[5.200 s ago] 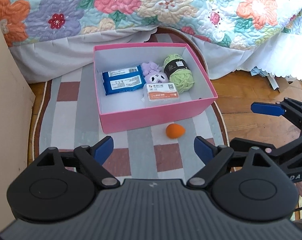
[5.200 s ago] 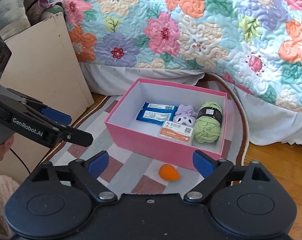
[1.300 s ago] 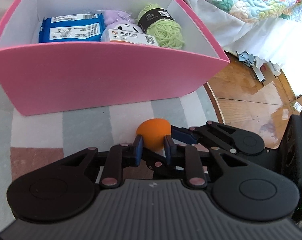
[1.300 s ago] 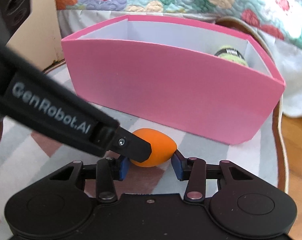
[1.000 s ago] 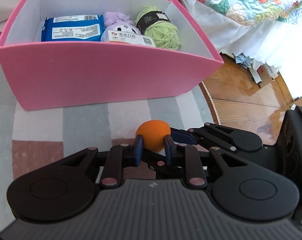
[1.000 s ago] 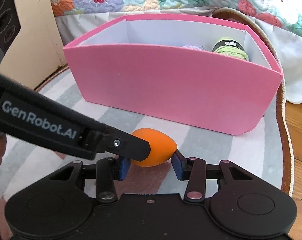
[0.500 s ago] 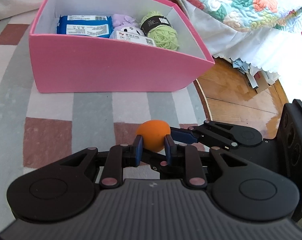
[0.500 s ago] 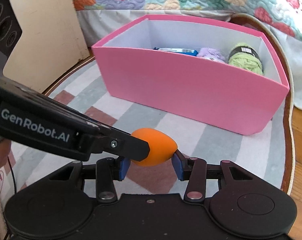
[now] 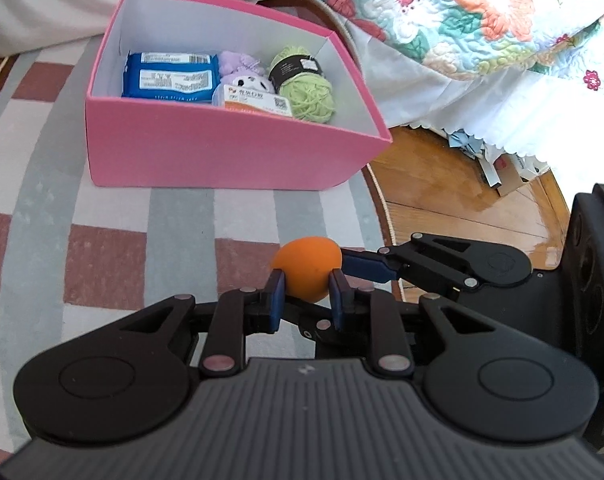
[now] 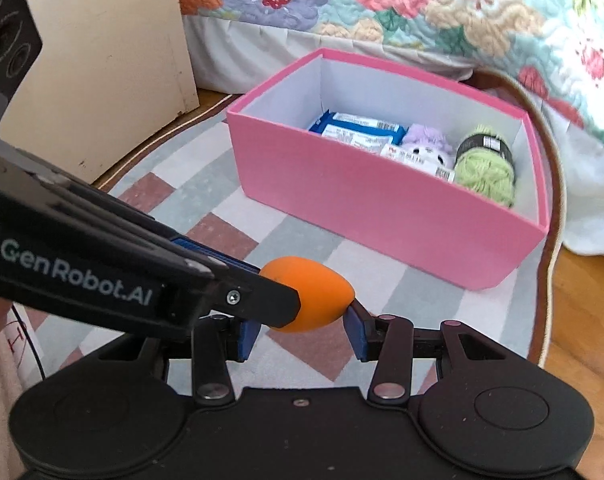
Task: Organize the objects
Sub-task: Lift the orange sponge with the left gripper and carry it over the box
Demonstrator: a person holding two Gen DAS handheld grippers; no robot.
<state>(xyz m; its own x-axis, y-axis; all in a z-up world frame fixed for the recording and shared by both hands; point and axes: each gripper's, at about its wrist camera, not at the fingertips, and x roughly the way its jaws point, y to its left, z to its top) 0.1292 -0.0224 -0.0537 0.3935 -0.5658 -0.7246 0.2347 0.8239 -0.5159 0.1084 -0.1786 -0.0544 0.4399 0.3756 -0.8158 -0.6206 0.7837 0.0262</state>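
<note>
An orange egg-shaped sponge [image 9: 306,267] [image 10: 306,297] hangs above the striped rug, pinched from two sides at once. My left gripper [image 9: 306,289] is shut on it across its width. My right gripper [image 10: 299,330] is shut on it along its length, its fingers reaching in from the right in the left wrist view. Beyond stands the open pink box [image 9: 229,151] [image 10: 354,194]. It holds a blue wipes packet [image 9: 167,80], a purple plush toy [image 9: 243,70], a white and orange carton [image 9: 255,102] and a green yarn ball [image 9: 306,88].
A striped grey, white and red rug [image 9: 101,240] lies under the box, with wooden floor [image 9: 454,188] to its right. A bed with a floral quilt [image 10: 422,4] rises behind. A beige panel [image 10: 101,60] stands at the left.
Both grippers have risen together with the orange sponge held between them. The rug and the pink box now sit lower and farther off, and more of the box's inside shows.
</note>
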